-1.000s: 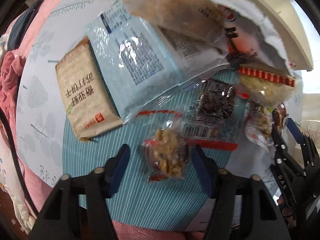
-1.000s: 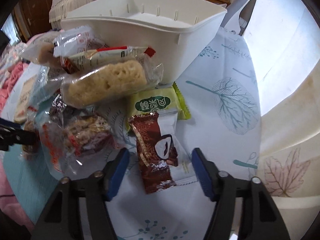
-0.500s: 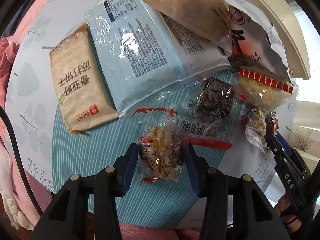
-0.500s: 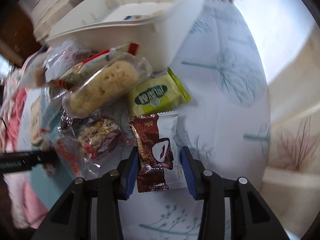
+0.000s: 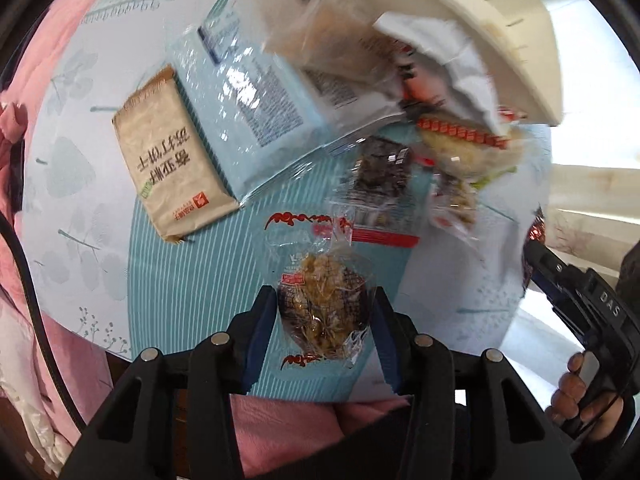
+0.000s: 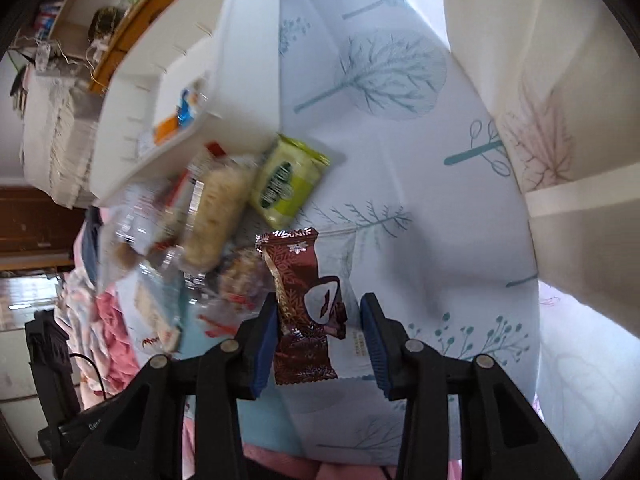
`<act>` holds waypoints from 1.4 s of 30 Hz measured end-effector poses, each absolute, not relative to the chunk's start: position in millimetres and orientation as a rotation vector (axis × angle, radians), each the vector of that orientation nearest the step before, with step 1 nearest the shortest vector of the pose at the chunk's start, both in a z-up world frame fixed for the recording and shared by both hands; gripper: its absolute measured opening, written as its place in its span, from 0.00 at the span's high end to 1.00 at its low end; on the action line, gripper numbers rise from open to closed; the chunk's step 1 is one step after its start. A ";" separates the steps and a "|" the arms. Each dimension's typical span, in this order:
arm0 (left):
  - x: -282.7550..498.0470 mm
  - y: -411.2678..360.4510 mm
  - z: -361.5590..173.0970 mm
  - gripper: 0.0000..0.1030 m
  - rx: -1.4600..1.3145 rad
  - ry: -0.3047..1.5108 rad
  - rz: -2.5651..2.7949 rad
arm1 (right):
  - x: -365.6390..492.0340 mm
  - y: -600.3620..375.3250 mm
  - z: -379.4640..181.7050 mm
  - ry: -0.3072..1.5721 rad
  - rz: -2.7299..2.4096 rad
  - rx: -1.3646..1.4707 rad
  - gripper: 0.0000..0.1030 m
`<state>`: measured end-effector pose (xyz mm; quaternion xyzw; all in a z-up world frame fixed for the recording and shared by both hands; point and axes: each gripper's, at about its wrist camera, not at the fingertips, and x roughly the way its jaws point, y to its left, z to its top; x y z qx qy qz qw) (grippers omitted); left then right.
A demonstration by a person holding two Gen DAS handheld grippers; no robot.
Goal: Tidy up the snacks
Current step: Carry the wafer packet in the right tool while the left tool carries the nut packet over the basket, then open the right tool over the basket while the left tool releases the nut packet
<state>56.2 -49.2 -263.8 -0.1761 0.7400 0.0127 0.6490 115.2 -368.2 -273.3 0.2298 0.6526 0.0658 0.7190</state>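
Leaf-print tablecloth (snacks, white bin)

My left claw has blue pads on black arms, and between them I see a clear wrapper over a golden-brown nut cluster. My right claw shows the same blue and black around a maroon snowflake-print packet with a white oval. The tablecloth is white with teal trees. I also see a teal pinstriped mat, a kraft-tan cracker pack, a lime-green packet and a cream-white bin.
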 end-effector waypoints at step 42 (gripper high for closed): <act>254.3 -38.3 -99.9 0.36 -0.266 1.176 -0.242 | 161.0 -248.3 -152.9 0.821 0.257 0.261 0.44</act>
